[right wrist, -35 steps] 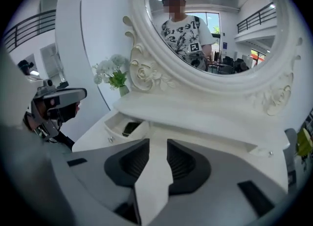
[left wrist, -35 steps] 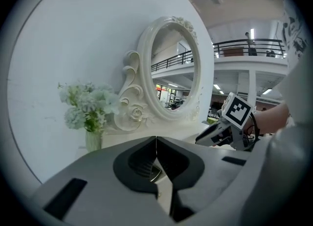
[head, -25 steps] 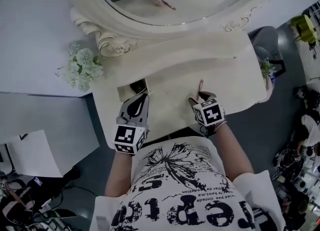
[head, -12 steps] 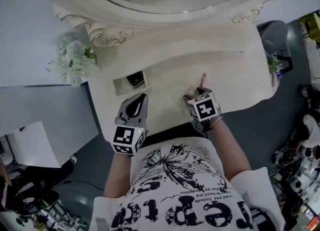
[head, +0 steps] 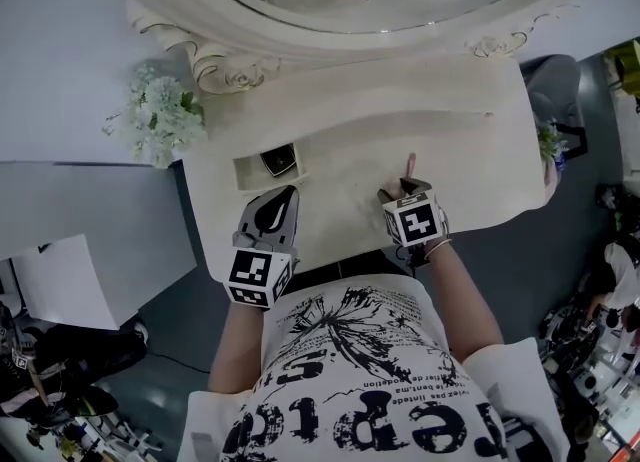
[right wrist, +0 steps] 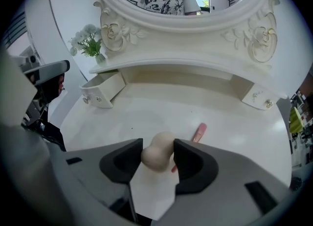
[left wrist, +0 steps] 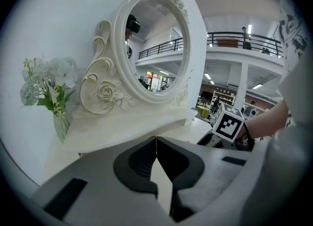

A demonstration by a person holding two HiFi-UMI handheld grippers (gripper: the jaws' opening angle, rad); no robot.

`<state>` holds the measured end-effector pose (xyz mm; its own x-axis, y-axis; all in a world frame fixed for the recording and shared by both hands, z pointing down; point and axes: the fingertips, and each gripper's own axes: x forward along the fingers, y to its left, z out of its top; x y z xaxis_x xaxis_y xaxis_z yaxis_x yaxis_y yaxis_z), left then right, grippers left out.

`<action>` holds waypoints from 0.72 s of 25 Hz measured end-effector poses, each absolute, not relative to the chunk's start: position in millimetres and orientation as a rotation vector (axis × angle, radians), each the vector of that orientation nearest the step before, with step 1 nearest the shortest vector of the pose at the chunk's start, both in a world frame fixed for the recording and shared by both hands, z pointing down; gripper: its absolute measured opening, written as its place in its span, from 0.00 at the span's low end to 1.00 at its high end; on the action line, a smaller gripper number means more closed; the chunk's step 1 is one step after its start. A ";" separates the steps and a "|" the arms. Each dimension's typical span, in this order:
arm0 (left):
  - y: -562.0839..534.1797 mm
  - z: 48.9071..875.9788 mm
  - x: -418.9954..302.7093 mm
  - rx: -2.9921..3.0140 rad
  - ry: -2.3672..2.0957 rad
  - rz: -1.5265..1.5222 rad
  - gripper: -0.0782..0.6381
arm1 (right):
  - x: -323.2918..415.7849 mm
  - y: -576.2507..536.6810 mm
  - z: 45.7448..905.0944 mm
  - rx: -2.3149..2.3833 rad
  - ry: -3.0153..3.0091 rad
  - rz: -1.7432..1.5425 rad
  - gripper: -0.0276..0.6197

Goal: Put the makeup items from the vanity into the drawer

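White vanity top (head: 340, 140) below: my right gripper (right wrist: 157, 158), jaws just been closing, squeezes the beige sponge (right wrist: 159, 150). The open drawer (head: 247, 172) lies leftward, just ahead of my clenched, empty left gripper (left wrist: 156, 165).

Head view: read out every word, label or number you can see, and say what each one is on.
"epre": my best reading of the big black letters on the person's white printed T-shirt, cut off by the frame's bottom edge.
Small black lines of print above them, same shirt: too small to read.
Nothing else there carries readable lettering.
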<state>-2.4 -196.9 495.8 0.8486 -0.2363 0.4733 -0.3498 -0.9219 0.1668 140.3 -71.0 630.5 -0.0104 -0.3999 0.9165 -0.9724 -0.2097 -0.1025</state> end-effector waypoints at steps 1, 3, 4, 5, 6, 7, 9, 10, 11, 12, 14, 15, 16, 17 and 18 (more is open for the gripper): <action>-197.7 493.7 -2.7 2.783 -0.449 0.657 0.14 | 140.3 -73.3 625.2 1.668 -1.443 1.194 0.37; -200.1 489.2 -4.2 2.790 -0.456 0.638 0.14 | 139.5 -80.1 613.9 1.679 -1.457 1.174 0.36; -201.7 486.9 -5.8 2.793 -0.464 0.629 0.14 | 138.5 -84.9 608.0 1.682 -1.468 1.162 0.36; -203.7 484.6 -8.2 2.795 -0.475 0.619 0.14 | 137.0 -90.7 601.7 1.682 -1.482 1.147 0.36; -205.9 482.2 -11.3 2.795 -0.489 0.610 0.14 | 134.6 -97.4 595.2 1.679 -1.499 1.129 0.36; -208.5 479.7 -15.4 2.795 -0.507 0.602 0.14 | 131.3 -105.2 588.4 1.676 -1.521 1.111 0.36; -214.2 475.0 -25.6 2.790 -0.548 0.587 0.14 | 121.5 -123.0 575.0 1.665 -1.574 1.072 0.36; -217.4 473.2 -31.6 2.786 -0.572 0.579 0.14 | 115.5 -132.7 569.1 1.656 -1.604 1.051 0.36; -220.9 471.7 -37.8 2.780 -0.598 0.571 0.14 | 109.1 -142.8 564.0 1.644 -1.634 1.031 0.36; -224.6 470.2 -44.2 2.773 -0.626 0.562 0.14 | 102.4 -152.8 560.0 1.628 -1.663 1.012 0.36; -231.8 467.6 -57.6 2.759 -0.680 0.542 0.14 | 88.2 -172.2 554.3 1.591 -1.712 0.978 0.36; -235.0 466.5 -64.7 2.752 -0.707 0.534 0.14 | 80.3 -181.3 552.2 1.568 -1.734 0.961 0.36; -237.7 465.4 -72.1 2.745 -0.733 0.527 0.14 | 71.7 -190.0 550.5 1.542 -1.756 0.944 0.36; -240.4 464.4 -79.6 2.736 -0.758 0.522 0.14 | 62.3 -198.3 549.0 1.514 -1.779 0.929 0.36; -243.1 463.3 -86.9 2.727 -0.782 0.517 0.14 | 52.6 -206.4 547.7 1.486 -1.803 0.916 0.36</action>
<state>-86.9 -243.1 463.3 0.7921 -0.4586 0.4029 -0.5502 -0.8222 0.1457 52.6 -206.4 547.7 -0.1730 -0.5528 0.8151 -0.9843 0.1257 -0.1236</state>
